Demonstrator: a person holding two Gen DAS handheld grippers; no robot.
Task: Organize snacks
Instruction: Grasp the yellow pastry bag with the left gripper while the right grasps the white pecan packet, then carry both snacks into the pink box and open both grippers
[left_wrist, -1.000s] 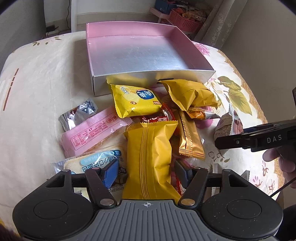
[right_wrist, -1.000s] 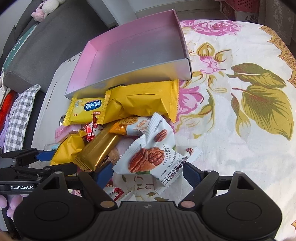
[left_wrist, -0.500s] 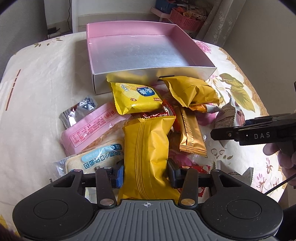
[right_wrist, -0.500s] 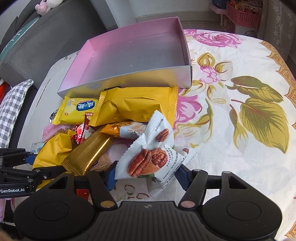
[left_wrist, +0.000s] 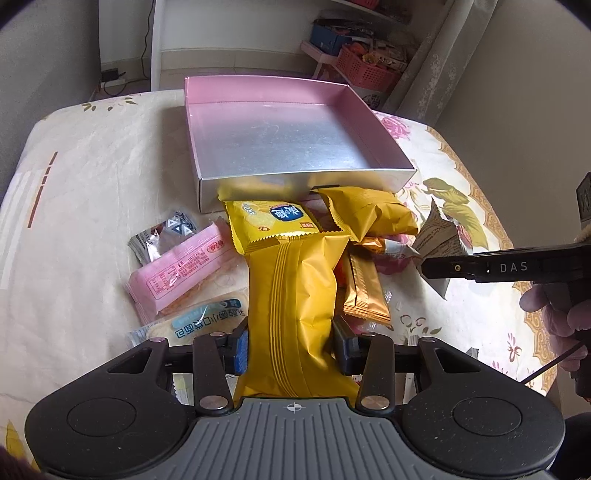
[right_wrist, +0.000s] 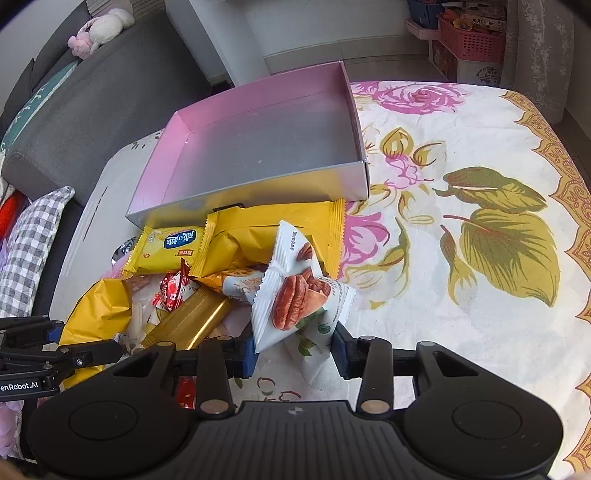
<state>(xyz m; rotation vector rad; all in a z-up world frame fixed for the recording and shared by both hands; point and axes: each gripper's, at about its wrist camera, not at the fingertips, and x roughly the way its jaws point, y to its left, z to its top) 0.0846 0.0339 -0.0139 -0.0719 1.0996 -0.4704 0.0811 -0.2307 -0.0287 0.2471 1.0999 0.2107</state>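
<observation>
A long gold-yellow snack packet runs between my left gripper's pads, which are shut on its near end; its far end rests over the heap. A white pecan packet stands crumpled between my right gripper's pads, whose jaws are closing and pressing on its sides. In the left wrist view the same pecan packet sticks up from the right gripper. The pink box with a silver floor lies open and empty behind the heap, also seen as the box in the right wrist view.
Loose snacks lie before the box: a yellow cracker packet, a big yellow packet, a gold bar, a pink packet, a silver packet. The floral cloth spreads to the right. A grey sofa stands at the left.
My left jaws have closed on the gold-yellow packet and risen a little with it. My right jaws have closed in on the pecan packet, which now stands up crumpled.
</observation>
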